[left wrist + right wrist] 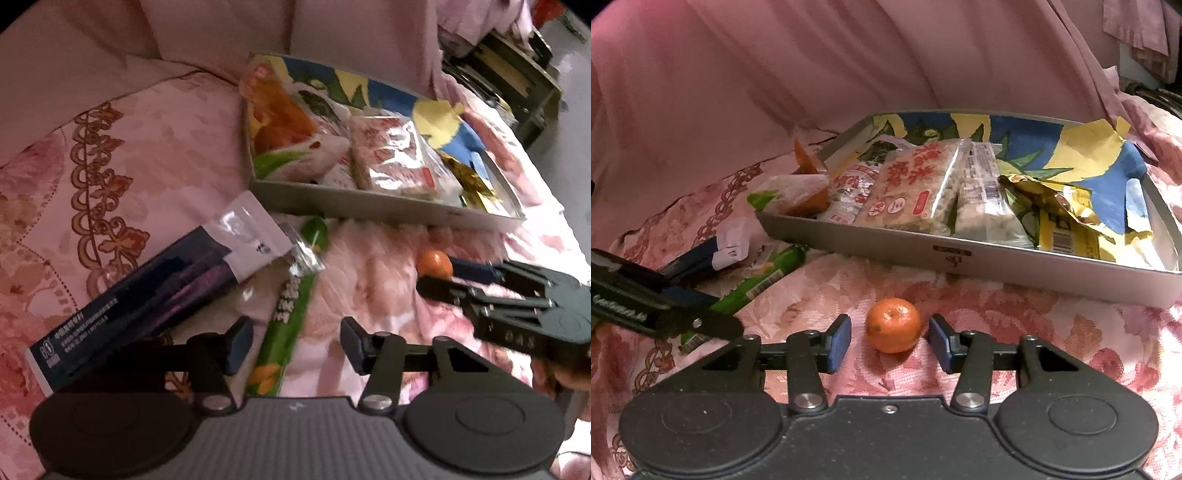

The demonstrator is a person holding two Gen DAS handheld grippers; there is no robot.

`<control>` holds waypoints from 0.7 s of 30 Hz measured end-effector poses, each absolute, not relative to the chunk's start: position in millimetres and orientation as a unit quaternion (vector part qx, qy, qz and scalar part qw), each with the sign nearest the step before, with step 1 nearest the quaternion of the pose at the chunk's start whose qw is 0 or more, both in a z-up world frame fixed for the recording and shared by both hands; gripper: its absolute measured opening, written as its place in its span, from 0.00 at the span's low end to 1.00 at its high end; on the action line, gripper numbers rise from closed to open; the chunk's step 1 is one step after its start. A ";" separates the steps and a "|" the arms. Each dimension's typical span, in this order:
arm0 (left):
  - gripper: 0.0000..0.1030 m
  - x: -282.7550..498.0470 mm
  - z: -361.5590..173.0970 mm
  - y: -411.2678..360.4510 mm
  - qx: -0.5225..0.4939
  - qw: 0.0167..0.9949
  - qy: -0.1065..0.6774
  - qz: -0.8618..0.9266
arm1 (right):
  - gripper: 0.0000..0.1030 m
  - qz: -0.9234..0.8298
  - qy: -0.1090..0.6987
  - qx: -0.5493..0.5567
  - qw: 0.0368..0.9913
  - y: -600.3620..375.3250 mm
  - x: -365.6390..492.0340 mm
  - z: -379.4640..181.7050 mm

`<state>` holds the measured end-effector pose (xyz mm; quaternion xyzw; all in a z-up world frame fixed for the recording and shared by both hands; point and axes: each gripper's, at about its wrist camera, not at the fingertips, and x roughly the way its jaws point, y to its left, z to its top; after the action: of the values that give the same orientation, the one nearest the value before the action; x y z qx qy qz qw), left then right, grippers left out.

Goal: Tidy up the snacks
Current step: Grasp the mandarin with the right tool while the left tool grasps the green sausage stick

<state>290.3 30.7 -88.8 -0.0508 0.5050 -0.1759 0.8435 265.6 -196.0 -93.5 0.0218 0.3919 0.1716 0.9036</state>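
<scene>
A grey tray (997,258) with several snack packets sits on the pink floral bedspread; it also shows in the left wrist view (369,201). A small mandarin (893,325) lies on the bedspread between the open fingers of my right gripper (890,341), not touched. It shows in the left wrist view (435,264) by the right gripper (439,275). My left gripper (293,343) is open and empty over a long green snack packet (291,306), also seen in the right wrist view (757,280). A dark blue and white pouch (155,291) lies to its left.
A pink patterned pillow (92,166) lies left of the tray, with pink fabric behind. A dark shelf unit (517,77) stands at the far right past the bed's edge. The left gripper's body (646,299) shows at the left of the right wrist view.
</scene>
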 end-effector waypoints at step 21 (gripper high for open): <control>0.21 287.0 -92.8 18.0 -0.047 0.848 0.499 -0.172 | 0.35 0.196 0.405 -0.014 0.893 -174.6 257.5 -95.2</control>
<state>287.0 18.0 -92.8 -0.0470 0.4995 -0.1720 0.8478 257.5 -174.6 -95.2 -0.0137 0.4045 0.1957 0.8932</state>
